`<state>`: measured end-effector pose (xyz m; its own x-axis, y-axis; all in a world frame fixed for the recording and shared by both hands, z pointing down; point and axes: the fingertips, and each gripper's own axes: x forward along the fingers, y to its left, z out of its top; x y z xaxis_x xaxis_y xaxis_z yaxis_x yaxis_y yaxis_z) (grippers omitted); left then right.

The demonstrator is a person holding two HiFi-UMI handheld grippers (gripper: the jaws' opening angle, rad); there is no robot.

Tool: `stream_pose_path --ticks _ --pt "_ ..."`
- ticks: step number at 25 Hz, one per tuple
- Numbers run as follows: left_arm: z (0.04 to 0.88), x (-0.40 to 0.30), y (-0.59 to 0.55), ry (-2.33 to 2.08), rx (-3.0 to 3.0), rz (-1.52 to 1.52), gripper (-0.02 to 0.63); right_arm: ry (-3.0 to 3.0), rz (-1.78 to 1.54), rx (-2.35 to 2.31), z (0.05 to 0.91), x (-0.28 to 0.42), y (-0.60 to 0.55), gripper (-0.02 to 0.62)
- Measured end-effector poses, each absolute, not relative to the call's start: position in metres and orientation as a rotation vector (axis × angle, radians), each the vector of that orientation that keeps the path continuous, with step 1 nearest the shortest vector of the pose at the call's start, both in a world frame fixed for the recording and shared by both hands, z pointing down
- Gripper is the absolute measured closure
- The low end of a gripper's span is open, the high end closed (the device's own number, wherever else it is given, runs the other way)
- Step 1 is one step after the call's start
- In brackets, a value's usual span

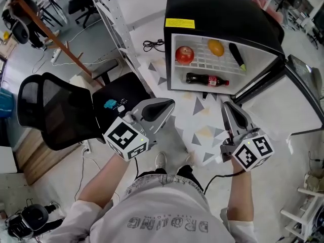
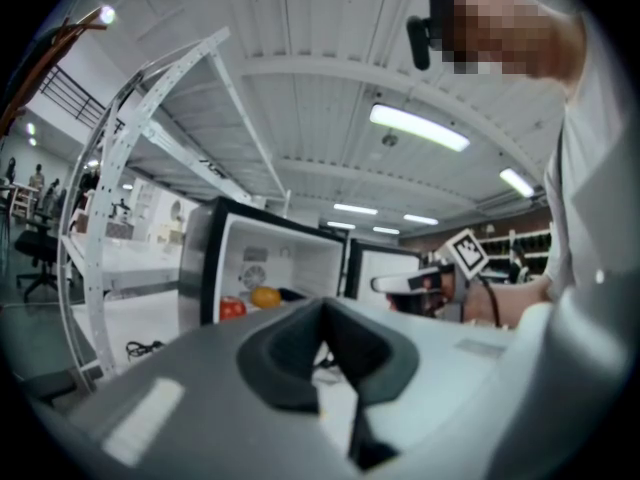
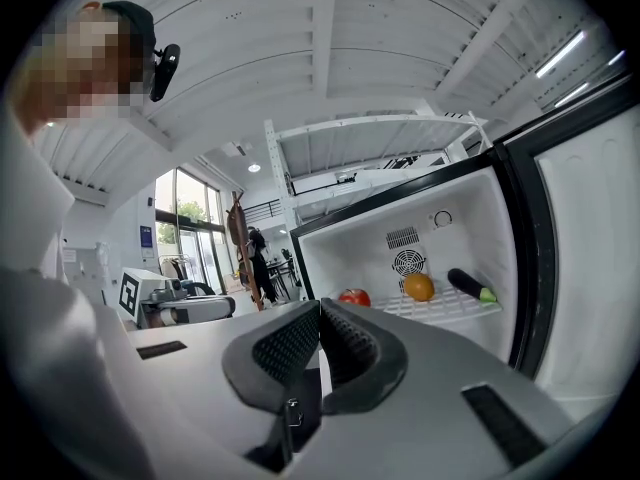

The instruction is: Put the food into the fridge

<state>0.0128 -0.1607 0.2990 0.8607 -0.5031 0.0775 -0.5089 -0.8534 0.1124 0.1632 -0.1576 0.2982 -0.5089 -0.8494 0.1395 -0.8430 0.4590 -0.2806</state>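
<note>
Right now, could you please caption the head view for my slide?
Open fridge with apple, orange, eggplant on shelf, bottle below; left tongs and right tongs shut, empty.

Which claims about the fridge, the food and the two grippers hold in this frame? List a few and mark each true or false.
1. The fridge stands open. True.
2. The cola bottle stands upright on the wire shelf. False: it lies on its side below that shelf.
3. A red fruit, an orange and an eggplant sit on the wire shelf. True.
4. The right gripper holds the orange. False: its jaws are shut with nothing between them, and the orange is in the fridge.
5. The left gripper is shut and empty. True.
</note>
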Motion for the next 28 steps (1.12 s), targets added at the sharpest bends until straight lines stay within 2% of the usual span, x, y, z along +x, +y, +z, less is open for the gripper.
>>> stream_pose_path --ticks 28 --pt "0.302 0.031 -0.161 -0.770 2.894 0.072 0.600 2.644 -0.576 -1.487 0.304 0.166 -0.144 0.592"
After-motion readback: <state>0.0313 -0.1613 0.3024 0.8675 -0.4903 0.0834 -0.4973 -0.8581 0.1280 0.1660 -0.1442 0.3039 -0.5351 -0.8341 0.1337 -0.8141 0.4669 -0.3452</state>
